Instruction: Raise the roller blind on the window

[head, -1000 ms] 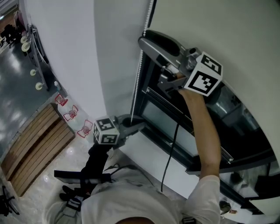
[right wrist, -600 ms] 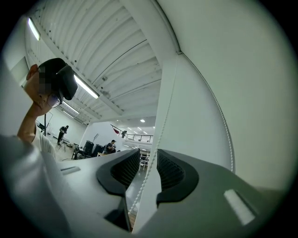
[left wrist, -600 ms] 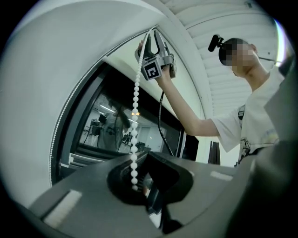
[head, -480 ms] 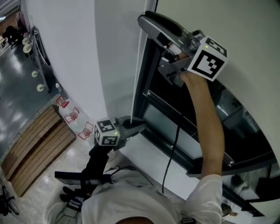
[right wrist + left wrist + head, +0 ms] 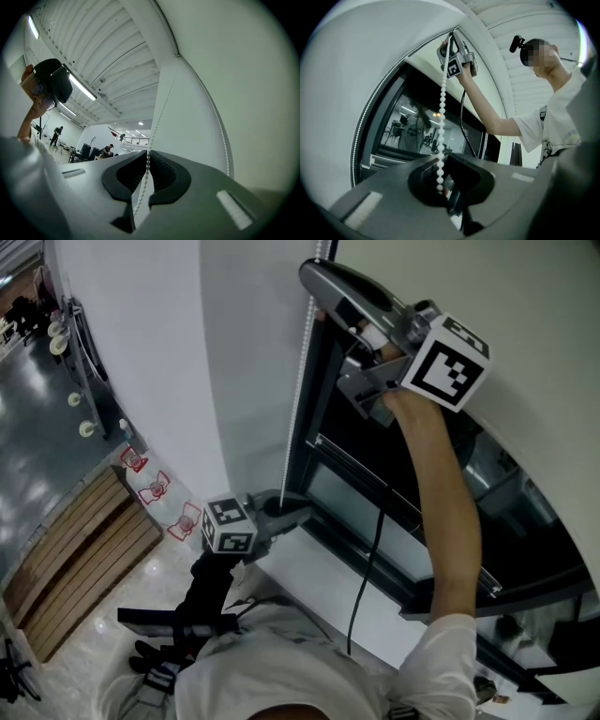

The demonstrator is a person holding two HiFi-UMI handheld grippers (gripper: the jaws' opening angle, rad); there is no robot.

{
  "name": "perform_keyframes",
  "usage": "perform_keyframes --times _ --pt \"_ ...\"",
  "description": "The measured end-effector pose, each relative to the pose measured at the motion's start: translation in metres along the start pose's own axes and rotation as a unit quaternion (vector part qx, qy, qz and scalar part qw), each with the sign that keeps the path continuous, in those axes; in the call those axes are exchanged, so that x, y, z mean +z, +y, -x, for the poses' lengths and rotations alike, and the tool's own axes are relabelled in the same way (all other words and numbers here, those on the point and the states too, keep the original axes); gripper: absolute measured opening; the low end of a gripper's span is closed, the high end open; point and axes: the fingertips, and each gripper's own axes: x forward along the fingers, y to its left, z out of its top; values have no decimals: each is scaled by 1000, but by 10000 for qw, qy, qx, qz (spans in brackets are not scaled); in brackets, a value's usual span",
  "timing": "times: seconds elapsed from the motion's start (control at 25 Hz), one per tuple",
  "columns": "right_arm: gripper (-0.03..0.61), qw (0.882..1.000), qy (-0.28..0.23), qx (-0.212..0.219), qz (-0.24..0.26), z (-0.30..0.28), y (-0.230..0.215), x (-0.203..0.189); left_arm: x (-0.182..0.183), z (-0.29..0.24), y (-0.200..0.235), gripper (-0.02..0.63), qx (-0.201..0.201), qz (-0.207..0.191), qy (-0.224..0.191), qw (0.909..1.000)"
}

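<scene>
Head view looks steeply down the window [image 5: 534, 531]. The right gripper [image 5: 314, 282] is held high on an outstretched arm [image 5: 450, 521], up beside the pale roller blind [image 5: 525, 306], whose lower edge hangs across the upper part of the dark glass. A white bead chain [image 5: 296, 399] runs straight down from that gripper, close along the window's side, to the left gripper [image 5: 298, 507], which sits low by the white sill [image 5: 328, 587].

Right gripper view shows its jaws, which have just been closing, pinched together on the chain at their tips (the beads carry on through the gap below). Left gripper view has the chain coming down in a straight line into its jaws, which are closed on it where the beads pass out of sight.
</scene>
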Motion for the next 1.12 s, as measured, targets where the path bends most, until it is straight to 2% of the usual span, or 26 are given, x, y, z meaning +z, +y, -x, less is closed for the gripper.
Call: perform_keyframes --times 0.32,0.48,0.92,1.12 --pt "14 9992 -184 160 -321 6 7 -1 -3 1 0 -2 15 70 -2 10000" --pt "14 9993 -211 100 -292 12 11 -7 -3 1 0 -2 13 104 -1 9999" --pt "12 9987 302 -58 -400 33 25 -84 -2 2 -1 -2 5 65 7 10000" --pt "12 9977 319 -78 -585 41 30 -108 -2 1 0 -2 -4 69 22 10000"
